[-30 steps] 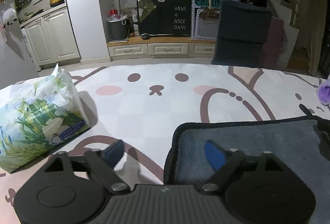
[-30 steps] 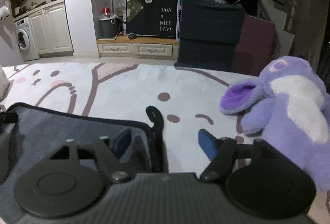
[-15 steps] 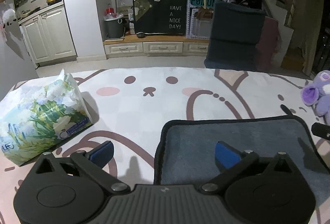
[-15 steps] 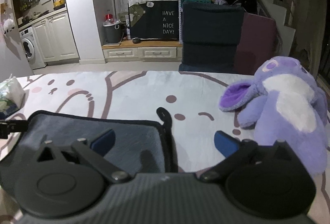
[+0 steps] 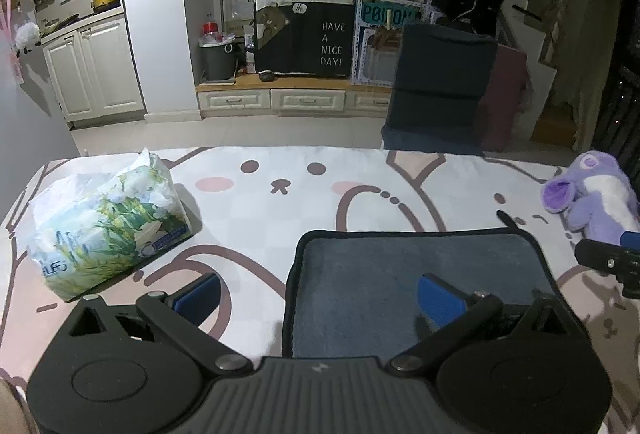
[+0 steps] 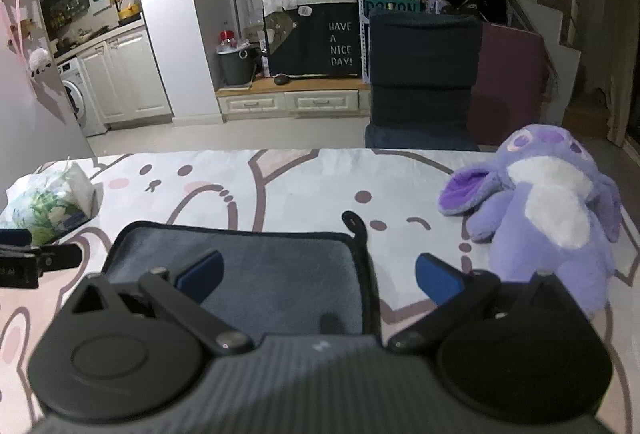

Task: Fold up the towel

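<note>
You've drawn both hand-held grippers back and up since a second ago, so more of the towel (image 5: 420,266) shows, lying flat on the near part of the surface (image 5: 280,210). Your left hand-held gripper (image 5: 320,292) straddles its left edge and your right hand-held gripper (image 6: 318,274) its right edge, both spread, holding nothing. Pinch unevenly and the fold could skew.

"HAVE A NICE DAY!" on black cloth (image 5: 306,34); "P0ISON", partly hidden, on teal sign (image 5: 386,15).
</note>
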{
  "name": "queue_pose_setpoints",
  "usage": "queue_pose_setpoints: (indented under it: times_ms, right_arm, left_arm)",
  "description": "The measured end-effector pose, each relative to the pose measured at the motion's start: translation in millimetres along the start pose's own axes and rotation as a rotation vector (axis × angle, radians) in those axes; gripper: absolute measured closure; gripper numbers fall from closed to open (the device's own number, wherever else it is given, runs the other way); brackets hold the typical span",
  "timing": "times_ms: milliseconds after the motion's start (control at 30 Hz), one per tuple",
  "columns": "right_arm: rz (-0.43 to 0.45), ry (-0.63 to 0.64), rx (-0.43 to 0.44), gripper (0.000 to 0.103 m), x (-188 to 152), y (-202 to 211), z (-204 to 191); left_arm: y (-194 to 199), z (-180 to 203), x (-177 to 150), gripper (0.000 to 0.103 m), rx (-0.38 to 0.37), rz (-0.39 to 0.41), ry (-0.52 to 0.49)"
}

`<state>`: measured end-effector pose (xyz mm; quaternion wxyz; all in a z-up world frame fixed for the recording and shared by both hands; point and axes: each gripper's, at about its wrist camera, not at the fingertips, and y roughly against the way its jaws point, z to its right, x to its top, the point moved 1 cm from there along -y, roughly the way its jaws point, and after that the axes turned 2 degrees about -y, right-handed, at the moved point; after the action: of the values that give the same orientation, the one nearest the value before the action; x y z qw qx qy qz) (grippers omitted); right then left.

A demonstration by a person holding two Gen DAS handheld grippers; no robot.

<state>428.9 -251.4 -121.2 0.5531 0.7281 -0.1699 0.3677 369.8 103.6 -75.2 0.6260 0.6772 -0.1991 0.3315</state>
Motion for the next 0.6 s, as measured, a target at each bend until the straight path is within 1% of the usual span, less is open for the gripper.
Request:
queue_pose_setpoints:
  times_ms: [200,500,600]
  right_arm:
    - [0.005,-0.024,0.016,0.0,1,28,-5]
    - [0.023,-0.008,0.037,0.0,-4,71,-17]
    - [0.031,-0.008,0.04,0.0,-8,86,-21]
  left_arm:
    - [29,3,1,0.0,0.005,0.018,0.004]
    - [66,1,-2,0.0,0.003,0.047,0.012]
    - [80,4,-6,0.0,-0.002,0.049,-0.001]
